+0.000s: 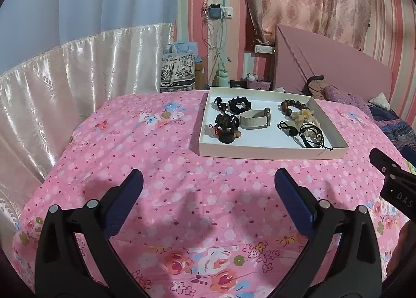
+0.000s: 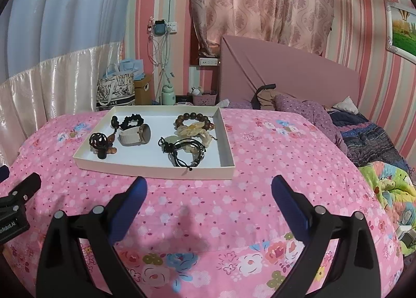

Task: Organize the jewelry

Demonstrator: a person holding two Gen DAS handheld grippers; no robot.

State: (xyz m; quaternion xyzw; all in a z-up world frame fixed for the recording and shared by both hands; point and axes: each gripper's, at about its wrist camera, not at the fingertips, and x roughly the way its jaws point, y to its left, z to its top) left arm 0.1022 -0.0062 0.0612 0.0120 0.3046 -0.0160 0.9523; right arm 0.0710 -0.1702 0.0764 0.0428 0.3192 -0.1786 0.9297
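Note:
A shallow white tray (image 1: 270, 152) (image 2: 145, 169) lies on the pink floral bedspread. In it are a black scrunchie (image 1: 239, 104) (image 2: 130, 121), a beige-strap watch (image 1: 256, 118) (image 2: 135, 136), a brown bead bracelet (image 1: 293, 105) (image 2: 193, 119), black cord bracelets (image 1: 310, 136) (image 2: 187, 151), a cream flower piece (image 1: 301, 116) (image 2: 192, 128) and a black openwork ornament (image 1: 226, 126) (image 2: 99, 141). My left gripper (image 1: 209, 181) is open and empty, short of the tray's near edge. My right gripper (image 2: 209, 186) is open and empty, just before the tray's front wall.
The bed's pink headboard (image 2: 286, 74) and rumpled blankets (image 2: 371, 141) lie to the right. Bags (image 2: 117, 89), a bottle (image 2: 167, 96) and cables stand beyond the bed's far edge. A satin curtain (image 1: 52, 89) hangs at the left.

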